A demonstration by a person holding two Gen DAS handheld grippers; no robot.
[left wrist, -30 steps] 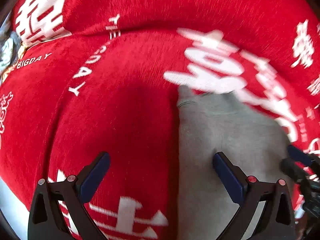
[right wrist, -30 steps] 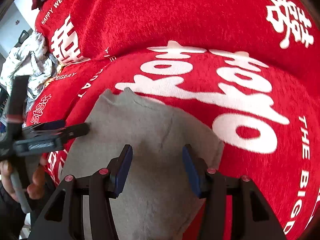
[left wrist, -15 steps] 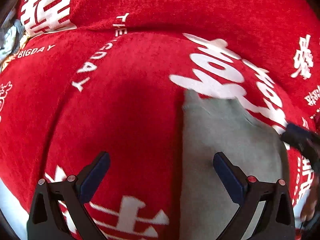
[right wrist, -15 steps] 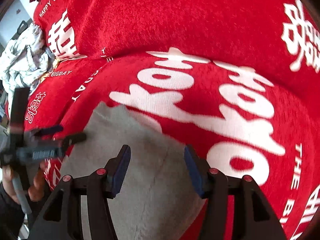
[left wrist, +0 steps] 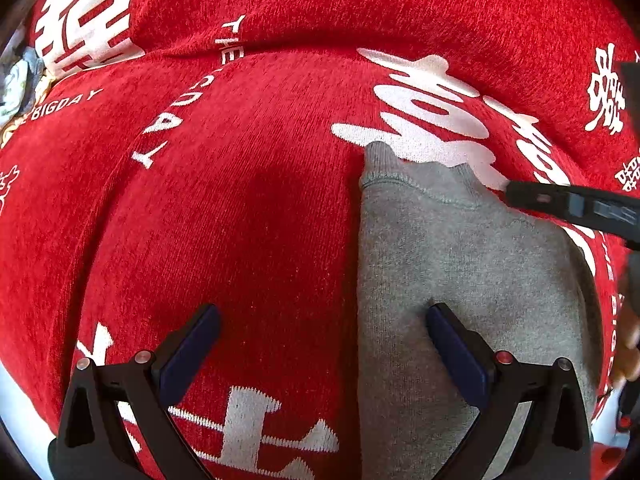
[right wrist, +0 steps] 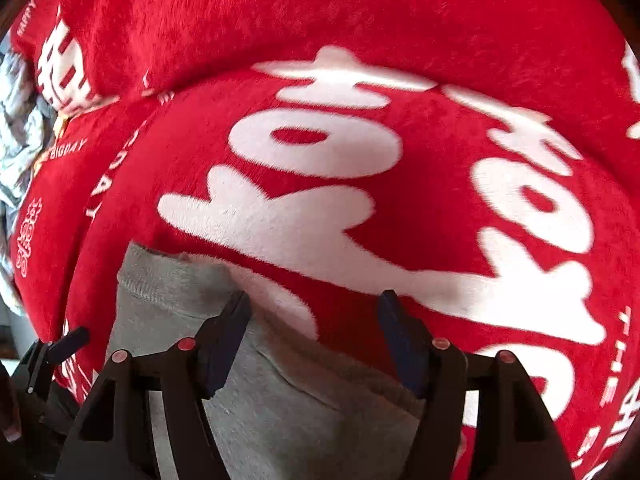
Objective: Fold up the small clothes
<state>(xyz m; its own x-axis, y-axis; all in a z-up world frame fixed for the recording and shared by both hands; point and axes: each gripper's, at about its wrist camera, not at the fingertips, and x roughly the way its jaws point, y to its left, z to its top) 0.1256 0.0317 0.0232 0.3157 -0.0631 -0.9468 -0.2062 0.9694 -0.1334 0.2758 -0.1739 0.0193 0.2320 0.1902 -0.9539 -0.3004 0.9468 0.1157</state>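
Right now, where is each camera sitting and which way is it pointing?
Left wrist: on the left gripper, looking down along its open fingers at the grey garment on the red blanket; the right gripper's fingers intrude.
Right wrist: on the right gripper, fingers open over the garment's far edge.
Shared: garment, blanket.

left gripper (left wrist: 322, 344): black angular frame, dark blue pads (left wrist: 188, 354), silver and red screw heads
right gripper (right wrist: 314, 336): black frame, navy pads (right wrist: 224, 340), red screw heads (four visible)
hand (left wrist: 628, 344): bare skin, blurred at the frame edge
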